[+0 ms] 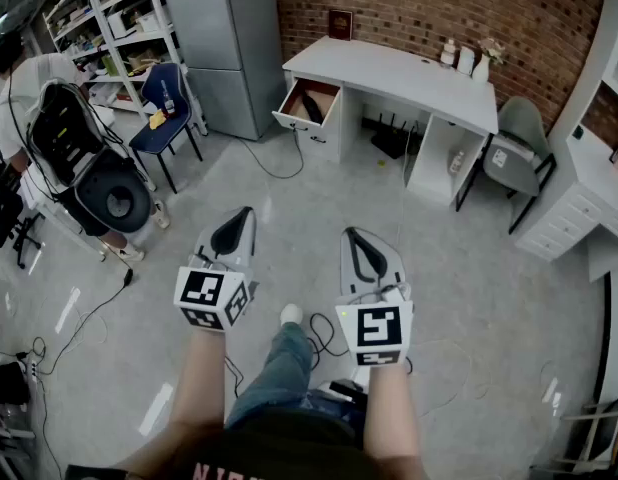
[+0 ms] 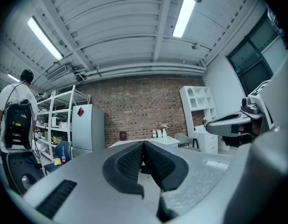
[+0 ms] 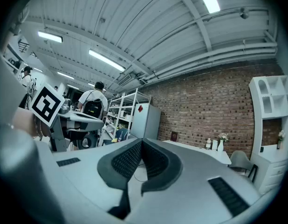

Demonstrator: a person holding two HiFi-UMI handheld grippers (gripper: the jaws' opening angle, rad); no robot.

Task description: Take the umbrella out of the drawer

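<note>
Our left gripper [image 1: 241, 218], jaws together, points level toward the open drawer [image 1: 294, 120] of the surface [image 1: 389, 68] well ahead, where a dark shape, likely the umbrella [image 1: 311, 105], lies, and our right gripper [image 1: 355, 238] is likewise closed, since nothing is within reach.

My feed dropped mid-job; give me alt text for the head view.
The left gripper and right gripper, both shut and empty, held out over a grey floor, well short of a white desk whose drawer stands open with something dark inside.
</note>
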